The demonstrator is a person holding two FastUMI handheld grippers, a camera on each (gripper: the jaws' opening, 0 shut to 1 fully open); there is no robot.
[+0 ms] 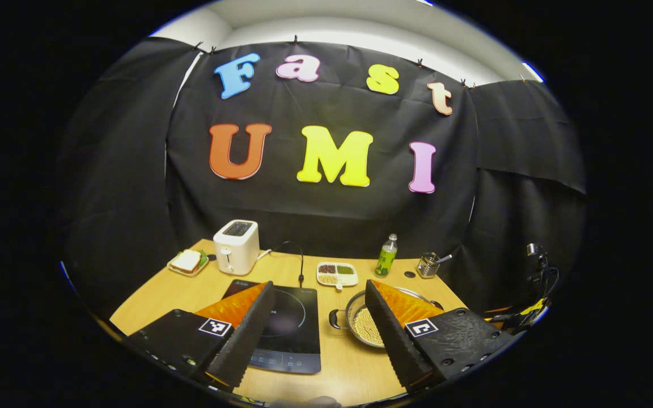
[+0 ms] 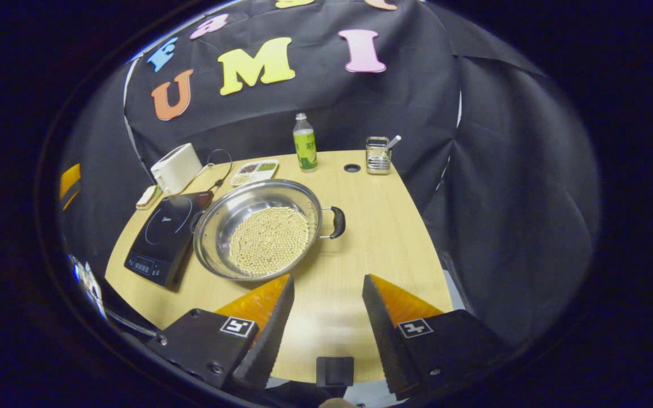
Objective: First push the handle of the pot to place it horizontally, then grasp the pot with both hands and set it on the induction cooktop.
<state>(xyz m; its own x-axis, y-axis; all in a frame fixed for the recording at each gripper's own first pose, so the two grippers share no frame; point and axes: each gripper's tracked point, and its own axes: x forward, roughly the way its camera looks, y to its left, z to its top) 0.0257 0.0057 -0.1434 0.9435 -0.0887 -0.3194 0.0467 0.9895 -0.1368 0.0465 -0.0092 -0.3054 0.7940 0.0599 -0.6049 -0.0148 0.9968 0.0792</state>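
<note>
Pot (image 2: 258,229) of beans, on worktop (image 2: 372,226) just beside the induction cooktop (image 2: 165,238), side handle (image 2: 336,222) facing outward for gripping; left gripper (image 1: 318,328) and right gripper (image 2: 323,317) both released, empty, held back from it.

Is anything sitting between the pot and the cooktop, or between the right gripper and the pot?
Nothing visible. The pot sits right beside the cooktop with no object between them. The open right gripper faces the pot across bare table.
</note>
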